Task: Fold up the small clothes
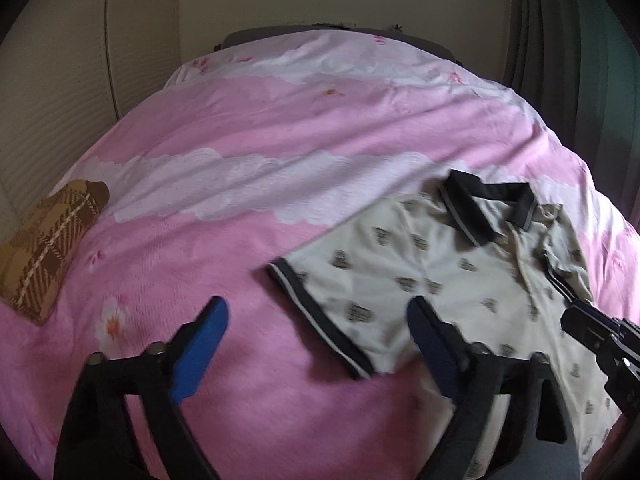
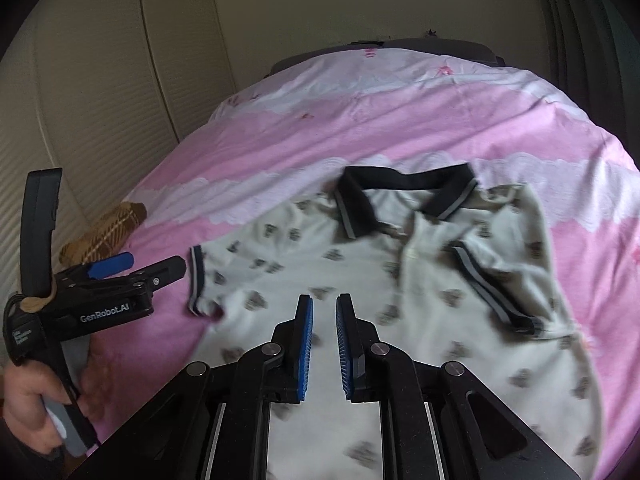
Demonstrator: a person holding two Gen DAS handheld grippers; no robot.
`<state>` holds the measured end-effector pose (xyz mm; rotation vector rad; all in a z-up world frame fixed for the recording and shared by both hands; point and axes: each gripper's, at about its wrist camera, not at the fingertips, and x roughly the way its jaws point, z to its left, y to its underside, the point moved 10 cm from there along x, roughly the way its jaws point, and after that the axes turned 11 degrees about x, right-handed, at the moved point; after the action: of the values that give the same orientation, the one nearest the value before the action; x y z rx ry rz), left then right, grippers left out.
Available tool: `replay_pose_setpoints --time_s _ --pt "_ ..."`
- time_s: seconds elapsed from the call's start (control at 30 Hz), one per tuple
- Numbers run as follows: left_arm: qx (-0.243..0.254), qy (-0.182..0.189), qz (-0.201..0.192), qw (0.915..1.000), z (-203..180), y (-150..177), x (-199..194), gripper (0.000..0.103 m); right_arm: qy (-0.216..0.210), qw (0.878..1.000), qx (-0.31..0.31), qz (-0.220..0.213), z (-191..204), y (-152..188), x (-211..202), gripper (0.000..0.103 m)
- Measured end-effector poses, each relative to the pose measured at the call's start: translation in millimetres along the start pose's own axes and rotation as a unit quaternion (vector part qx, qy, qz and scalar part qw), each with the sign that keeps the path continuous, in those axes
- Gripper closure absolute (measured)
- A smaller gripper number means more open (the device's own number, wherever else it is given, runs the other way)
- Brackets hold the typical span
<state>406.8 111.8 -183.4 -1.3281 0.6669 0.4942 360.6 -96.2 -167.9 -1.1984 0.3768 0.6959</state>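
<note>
A small cream polo shirt (image 1: 444,276) with dark prints and a black collar (image 1: 486,200) lies face up on the pink bed cover; it also shows in the right wrist view (image 2: 360,264). Its right sleeve is folded in over the chest (image 2: 492,284); its left sleeve (image 1: 316,312) lies spread out. My left gripper (image 1: 320,312) is wide open and empty, hovering over that left sleeve's cuff. My right gripper (image 2: 325,304) hovers above the shirt's middle, its blue pads a narrow gap apart, holding nothing.
A folded brown plaid garment (image 1: 44,248) lies at the bed's left edge, also in the right wrist view (image 2: 104,236). The pink-and-white bed cover (image 1: 280,128) stretches away. A cream wardrobe (image 2: 100,80) stands left; dark curtains (image 1: 580,40) hang right.
</note>
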Motion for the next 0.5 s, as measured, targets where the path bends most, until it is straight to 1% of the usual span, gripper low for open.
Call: replay_pose_setpoints --time_s 0.03,0.07,0.1,0.13,0.23,0.3,0.4,0.5 --pt "-0.003 0.008 0.004 1.0 5.7 0.1 6.8 0.03 0.001 1.0 0.003 0.0 4.8 0.0 3.8 0.086" --pt "-0.007 0.017 0.008 0.9998 10.3 0.2 13.5 0.033 0.002 1.0 0.009 0.002 11.9 0.3 11.3 0.084" --pt "-0.015 0.028 0.011 0.9994 16.5 0.1 22.0 0.038 0.002 1.0 0.013 0.003 16.2 0.0 15.9 0.079" --pt "-0.024 0.038 0.014 0.9989 20.3 -0.4 30.3 0.044 0.001 1.0 0.018 0.004 20.3 -0.6 20.4 0.078" --pt "-0.042 0.067 0.018 0.9967 29.5 -2.4 51.3 0.055 -0.003 1.0 0.021 0.003 33.7 -3.2 31.3 0.078" --pt "-0.052 0.085 0.021 0.9948 33.2 -3.0 62.9 0.061 -0.005 1.0 0.014 0.002 40.6 -3.7 36.8 0.078" --pt "-0.064 0.1 0.029 0.9925 34.5 -0.3 76.2 0.062 -0.004 1.0 0.009 0.002 45.0 -3.7 42.0 0.078" --pt "-0.074 0.117 0.033 0.9899 31.9 4.0 82.6 0.072 -0.003 1.0 0.009 0.004 43.8 -2.5 45.2 0.078"
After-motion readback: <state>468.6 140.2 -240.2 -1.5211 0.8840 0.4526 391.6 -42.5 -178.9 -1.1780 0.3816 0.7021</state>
